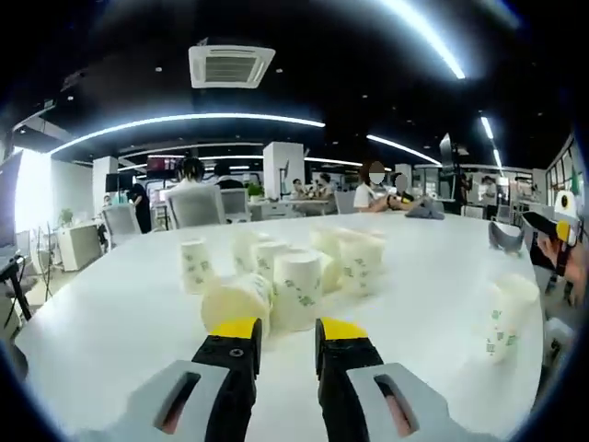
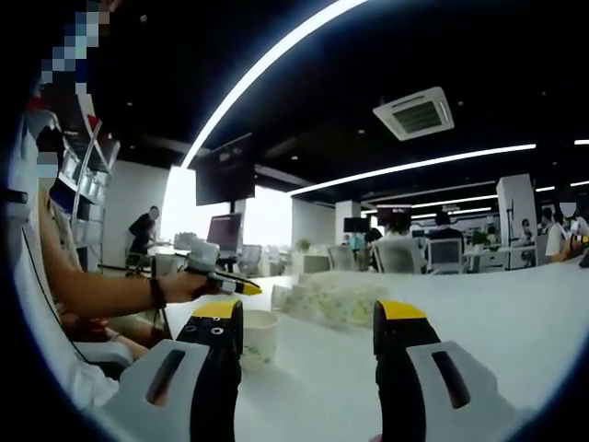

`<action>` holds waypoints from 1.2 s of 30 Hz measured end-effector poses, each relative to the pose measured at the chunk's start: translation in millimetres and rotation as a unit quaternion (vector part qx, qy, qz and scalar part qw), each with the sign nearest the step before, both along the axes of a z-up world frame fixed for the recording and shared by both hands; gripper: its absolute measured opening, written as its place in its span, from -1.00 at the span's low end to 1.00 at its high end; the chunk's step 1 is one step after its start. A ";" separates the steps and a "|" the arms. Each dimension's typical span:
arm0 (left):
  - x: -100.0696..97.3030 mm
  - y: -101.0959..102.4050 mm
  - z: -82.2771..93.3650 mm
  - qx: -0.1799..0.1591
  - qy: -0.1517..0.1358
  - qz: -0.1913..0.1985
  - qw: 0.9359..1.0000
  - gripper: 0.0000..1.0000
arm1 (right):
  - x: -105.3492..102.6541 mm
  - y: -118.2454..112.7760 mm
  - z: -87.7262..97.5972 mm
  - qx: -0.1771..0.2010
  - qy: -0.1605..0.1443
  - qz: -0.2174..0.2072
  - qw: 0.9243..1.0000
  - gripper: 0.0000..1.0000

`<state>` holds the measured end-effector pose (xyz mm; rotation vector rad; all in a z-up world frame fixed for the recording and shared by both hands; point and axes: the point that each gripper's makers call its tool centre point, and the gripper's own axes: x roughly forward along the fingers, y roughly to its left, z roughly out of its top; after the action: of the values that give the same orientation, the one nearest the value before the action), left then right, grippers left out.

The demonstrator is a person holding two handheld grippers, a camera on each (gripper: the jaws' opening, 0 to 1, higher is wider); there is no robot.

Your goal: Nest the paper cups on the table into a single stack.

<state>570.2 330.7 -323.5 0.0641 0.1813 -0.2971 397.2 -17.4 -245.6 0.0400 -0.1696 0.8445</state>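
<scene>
On the white round table (image 1: 120, 313) | paper cups (image 1: 296, 287) with green print clustered at 12 o'clock of the left gripper (image 1: 285, 333), one tipped cup (image 1: 236, 302) touching its jaws, which stood apart, empty | lone cup (image 1: 507, 318) at 3 o'clock | right gripper (image 2: 308, 320) jaws wide apart, upright cup (image 2: 259, 335) beside left jaw | seated people beyond.

white paper cups (image 1: 296, 287) with green print, white table (image 1: 120, 318), yellow-tipped black jaws
</scene>
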 end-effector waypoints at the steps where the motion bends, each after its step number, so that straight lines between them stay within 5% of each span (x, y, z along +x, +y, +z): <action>1: 3.3 2.4 -4.2 -0.001 0.007 0.005 1.000 -0.52 | -0.3 0.1 0.7 -0.001 -0.001 0.000 1.000 0.20; 6: 20.5 10.4 -31.0 -0.029 0.050 0.018 0.998 -0.61 | -0.2 -0.4 1.9 -0.003 -0.003 0.001 1.000 0.19; 13: 16.8 -8.5 -26.0 -0.016 0.039 0.012 0.999 -0.67 | 2.5 -6.5 1.7 -0.004 -0.003 -0.004 1.000 0.19; 16: 25.0 -4.7 -25.2 0.015 0.033 0.018 0.999 -0.76 | 3.0 -7.8 1.5 -0.003 -0.002 -0.006 1.000 0.19; 36: 26.6 3.6 -22.1 0.034 0.025 0.021 0.999 -0.93 | 1.8 -7.0 -0.8 -0.003 0.000 -0.004 1.000 0.18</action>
<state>596.8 334.3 -345.6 0.1195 0.2413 -0.2505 399.0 -24.4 -246.3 0.0340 -0.1672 0.8363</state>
